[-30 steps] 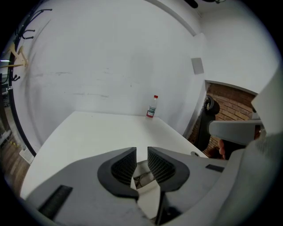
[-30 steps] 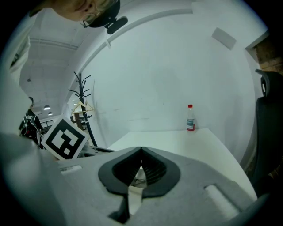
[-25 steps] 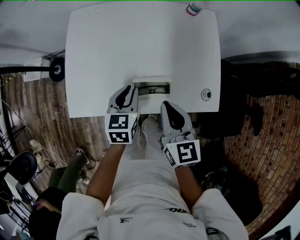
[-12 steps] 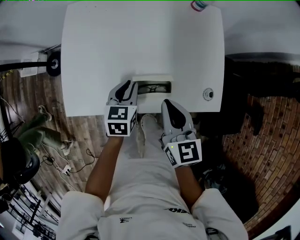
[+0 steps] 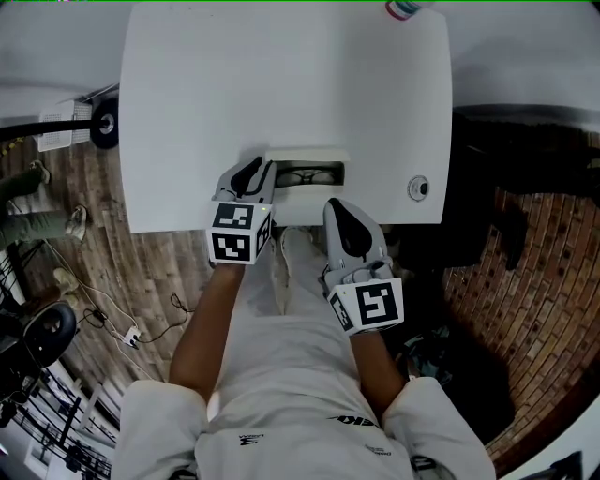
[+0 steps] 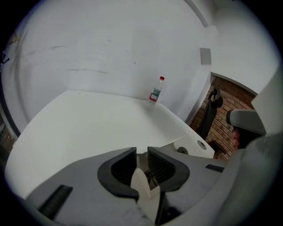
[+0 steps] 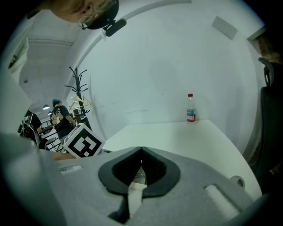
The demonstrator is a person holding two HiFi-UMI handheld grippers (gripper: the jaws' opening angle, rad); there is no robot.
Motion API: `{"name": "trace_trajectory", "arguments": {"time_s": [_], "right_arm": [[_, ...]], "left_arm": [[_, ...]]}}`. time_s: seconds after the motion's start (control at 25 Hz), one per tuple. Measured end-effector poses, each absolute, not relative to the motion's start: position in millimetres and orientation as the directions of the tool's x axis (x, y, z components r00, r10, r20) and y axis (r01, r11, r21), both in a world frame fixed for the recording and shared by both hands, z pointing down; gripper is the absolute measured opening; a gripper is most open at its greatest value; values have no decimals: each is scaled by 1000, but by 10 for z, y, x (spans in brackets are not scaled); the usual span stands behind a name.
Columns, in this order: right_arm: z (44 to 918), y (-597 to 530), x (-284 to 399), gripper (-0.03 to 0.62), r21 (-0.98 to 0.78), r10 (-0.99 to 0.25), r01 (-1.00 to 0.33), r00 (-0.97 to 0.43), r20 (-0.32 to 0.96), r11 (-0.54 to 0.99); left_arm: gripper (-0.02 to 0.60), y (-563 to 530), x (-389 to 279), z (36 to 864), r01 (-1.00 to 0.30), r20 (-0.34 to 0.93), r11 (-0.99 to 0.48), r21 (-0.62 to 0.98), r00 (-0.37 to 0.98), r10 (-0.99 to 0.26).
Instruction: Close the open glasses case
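Observation:
An open white glasses case (image 5: 302,156) lies at the white table's (image 5: 281,75) near edge, with dark glasses (image 5: 307,174) inside. My left gripper (image 5: 262,172) is at the case's left end. In the left gripper view its jaws (image 6: 141,156) stand a narrow gap apart, and a white corner of the case (image 6: 142,184) pokes up between them. My right gripper (image 5: 335,205) hovers just before the table edge, below the case's right part. Its jaws (image 7: 141,152) meet at the tips with nothing pinched, and a strip of the case (image 7: 134,192) shows under them.
A small bottle (image 5: 401,9) with a red cap stands at the table's far right corner, also visible as the bottle (image 6: 155,90) and the bottle (image 7: 190,108). A round fitting (image 5: 413,188) sits near the table's right edge. A dark chair (image 5: 487,178) stands to the right, over wood and brick flooring.
My left gripper has edged forward to the case's left end. The right gripper has hardly moved. A person on the floor at the left has shifted away.

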State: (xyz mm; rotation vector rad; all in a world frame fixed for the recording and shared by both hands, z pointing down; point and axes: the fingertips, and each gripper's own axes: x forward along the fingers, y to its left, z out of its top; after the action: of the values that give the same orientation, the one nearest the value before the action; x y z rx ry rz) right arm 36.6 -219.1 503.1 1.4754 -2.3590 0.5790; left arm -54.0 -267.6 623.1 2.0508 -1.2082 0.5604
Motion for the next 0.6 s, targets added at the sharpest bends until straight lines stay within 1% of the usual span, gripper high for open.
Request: {"name": "trace_trajectory", "arguments": {"time_s": [0.4, 0.6], "right_arm": [[5075, -2216, 388, 0, -178, -779, -904, -426, 460, 389], [5083, -2229, 382, 0, -178, -780, -906, -422, 463, 385]], "left_arm": [[74, -2736, -485, 6276, -855, 655, -374, 361, 517, -551], [60, -2736, -489, 6286, -840, 658, -394, 373, 539, -526]]}}
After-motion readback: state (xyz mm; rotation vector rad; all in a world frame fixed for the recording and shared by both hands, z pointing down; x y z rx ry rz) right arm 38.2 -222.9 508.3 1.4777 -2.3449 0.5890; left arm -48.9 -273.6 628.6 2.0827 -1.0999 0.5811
